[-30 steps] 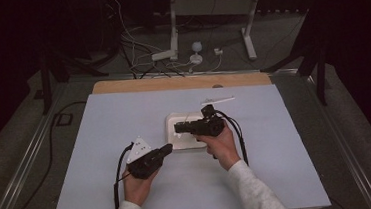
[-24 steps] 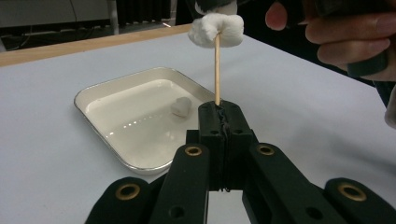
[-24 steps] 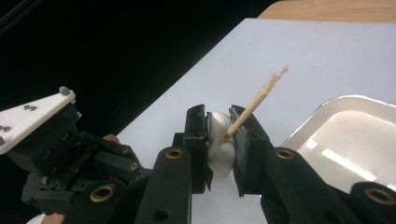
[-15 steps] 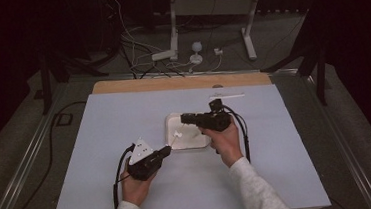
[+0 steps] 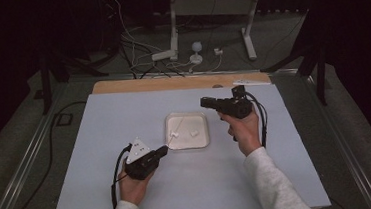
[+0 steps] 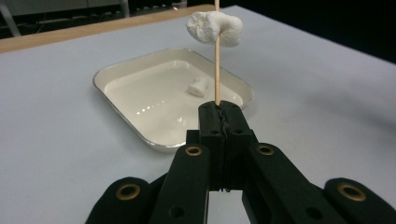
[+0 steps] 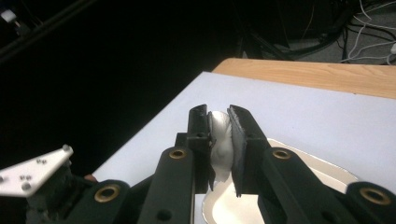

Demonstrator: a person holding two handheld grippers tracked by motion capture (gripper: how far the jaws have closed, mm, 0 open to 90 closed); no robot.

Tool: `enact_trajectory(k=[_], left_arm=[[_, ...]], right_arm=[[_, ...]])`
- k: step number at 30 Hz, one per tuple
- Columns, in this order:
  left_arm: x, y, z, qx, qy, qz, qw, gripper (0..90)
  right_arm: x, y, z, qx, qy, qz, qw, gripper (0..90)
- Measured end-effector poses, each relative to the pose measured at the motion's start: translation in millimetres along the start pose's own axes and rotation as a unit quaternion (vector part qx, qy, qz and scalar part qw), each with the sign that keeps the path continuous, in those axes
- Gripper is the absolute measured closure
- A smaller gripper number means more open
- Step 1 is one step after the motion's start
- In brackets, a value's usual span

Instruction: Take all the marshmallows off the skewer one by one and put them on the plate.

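Note:
My left gripper point(image 5: 163, 149) point(image 6: 219, 110) is shut on a thin wooden skewer point(image 5: 171, 140) point(image 6: 216, 70) that points over the white tray point(image 5: 196, 120) point(image 6: 140, 95). A white marshmallow point(image 5: 174, 134) point(image 6: 215, 27) is speared high on the skewer. A smaller marshmallow piece point(image 5: 193, 132) point(image 6: 198, 87) lies in the tray. My right gripper point(image 5: 204, 102) point(image 7: 219, 113) hovers above the tray's far right corner. It is shut on another white marshmallow point(image 7: 220, 140), squeezed between its jaws. The tray point(image 7: 329, 176) shows below it.
The tray sits mid-table on a pale blue mat point(image 5: 106, 141). A wooden strip point(image 5: 172, 83) runs along the table's far edge. Cables and stand legs point(image 5: 174, 50) lie on the floor beyond. The left gripper's grey plate point(image 7: 30, 175) shows at lower left in the right gripper view.
My right gripper has risen from the tray and moved right and back with a marshmallow in its jaws. The left gripper with the skewer has barely shifted.

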State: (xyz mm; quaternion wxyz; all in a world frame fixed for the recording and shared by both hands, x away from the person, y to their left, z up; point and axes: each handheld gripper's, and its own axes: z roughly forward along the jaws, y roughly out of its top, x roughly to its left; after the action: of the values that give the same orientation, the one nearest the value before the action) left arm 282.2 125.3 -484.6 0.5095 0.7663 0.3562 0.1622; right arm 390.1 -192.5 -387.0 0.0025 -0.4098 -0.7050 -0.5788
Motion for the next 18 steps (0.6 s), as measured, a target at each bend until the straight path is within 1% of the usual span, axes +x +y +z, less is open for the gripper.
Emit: enact_trajectory(k=[2, 4, 5, 9, 11, 12, 13, 15, 18], left_arm=[[-0.8, 0.2, -0.3, -0.001, 0.001, -0.001, 1.0, 90.0], [-0.6, 0.5, -0.8, -0.004, 0.0, -0.005, 1.0, 90.0], [0.1, 0.6, -0.8, -0.005, -0.001, -0.008, 1.0, 90.0], [2.2, 0.4, -1.1, -0.009, -0.002, -0.015, 0.9998, 90.0], [2.4, 0.6, -1.1, -0.011, -0.003, -0.016, 0.9998, 90.0], [2.3, 0.7, -0.9, -0.011, -0.003, -0.017, 0.9998, 90.0], [2.3, 0.7, -0.6, -0.011, -0.003, -0.018, 0.9998, 90.0], [2.4, 0.7, -0.1, -0.012, -0.004, -0.021, 0.9997, 90.0], [2.5, 0.8, 0.4, -0.012, -0.004, -0.023, 0.9996, 90.0]], right_arm=[[-0.7, -2.4, 2.2, 0.009, -0.005, -0.005, 0.9999, 79.7], [-1.8, -8.6, 9.5, 0.024, -0.01, -0.009, 0.9996, 79.0], [-1.8, -8.6, 9.5, 0.024, -0.01, -0.009, 0.9996, 79.0], [-3.1, -16.0, 18.8, 0.037, -0.019, -0.016, 0.999, 78.0], [-3.8, -19.9, 23.8, 0.046, -0.028, -0.02, 0.9983, 77.5], [-4.7, -24.9, 29.5, 0.057, -0.036, -0.023, 0.9975, 77.0], [-4.7, -24.9, 29.5, 0.057, -0.036, -0.023, 0.9975, 77.0], [-5.8, -30.6, 35.5, 0.068, -0.046, -0.028, 0.9963, 76.6], [-7.1, -39.4, 43.3, 0.083, -0.056, -0.028, 0.9946, 76.1]])
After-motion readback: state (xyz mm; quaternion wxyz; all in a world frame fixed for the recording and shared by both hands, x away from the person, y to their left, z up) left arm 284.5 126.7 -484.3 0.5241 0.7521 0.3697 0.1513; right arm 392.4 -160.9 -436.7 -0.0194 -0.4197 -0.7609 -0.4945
